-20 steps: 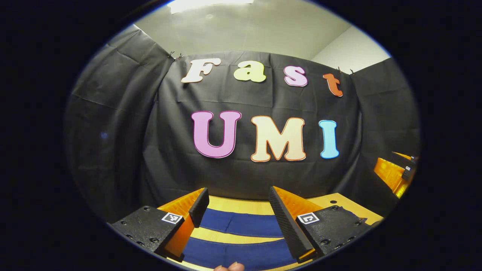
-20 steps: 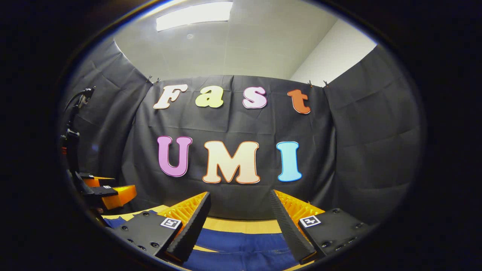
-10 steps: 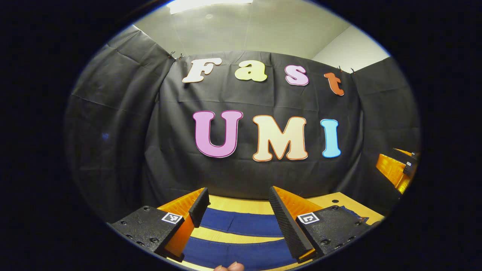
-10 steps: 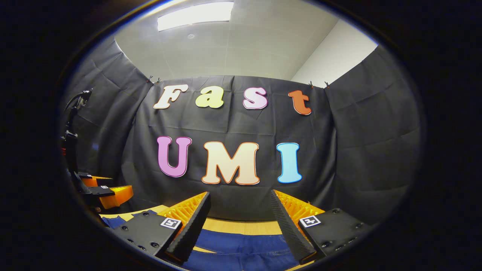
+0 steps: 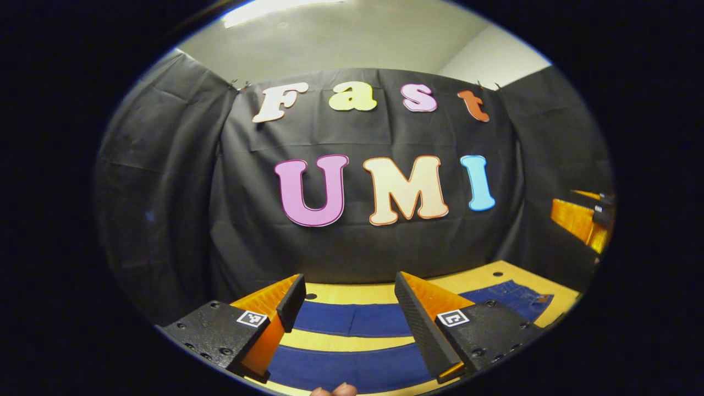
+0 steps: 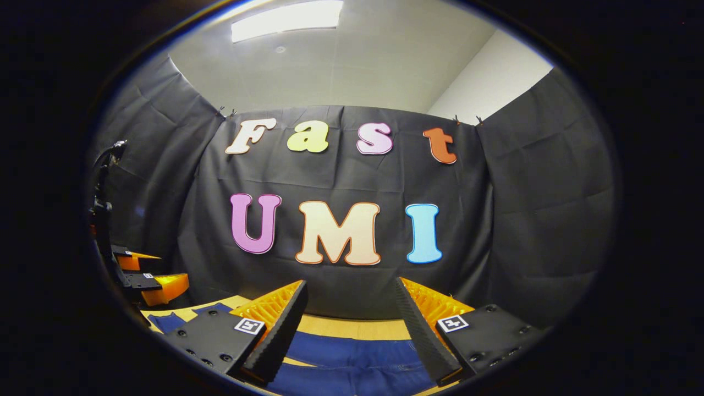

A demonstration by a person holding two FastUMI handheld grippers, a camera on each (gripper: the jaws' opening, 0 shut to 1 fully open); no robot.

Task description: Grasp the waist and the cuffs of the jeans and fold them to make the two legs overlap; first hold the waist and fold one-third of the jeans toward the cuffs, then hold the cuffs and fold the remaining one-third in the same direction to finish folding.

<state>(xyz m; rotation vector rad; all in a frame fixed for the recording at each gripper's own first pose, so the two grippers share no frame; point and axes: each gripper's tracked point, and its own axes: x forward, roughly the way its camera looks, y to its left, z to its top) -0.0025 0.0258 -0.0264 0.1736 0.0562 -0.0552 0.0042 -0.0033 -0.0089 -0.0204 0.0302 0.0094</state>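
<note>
Jeans point(image 5: 352, 319) lie flat on the wooden table point(image 5: 495, 278), legs spread apart, below and ahead of both claws. Left gripper point(image 5: 349, 300) and right gripper point(image 6: 349, 308) hover above the denim, jaws wide apart, holding nothing.

Blue denim jeans point(image 5: 352, 320) lie on a smooth, pale wooden table point(image 5: 484, 278); matt black cloth wall point(image 5: 165, 192).
</note>
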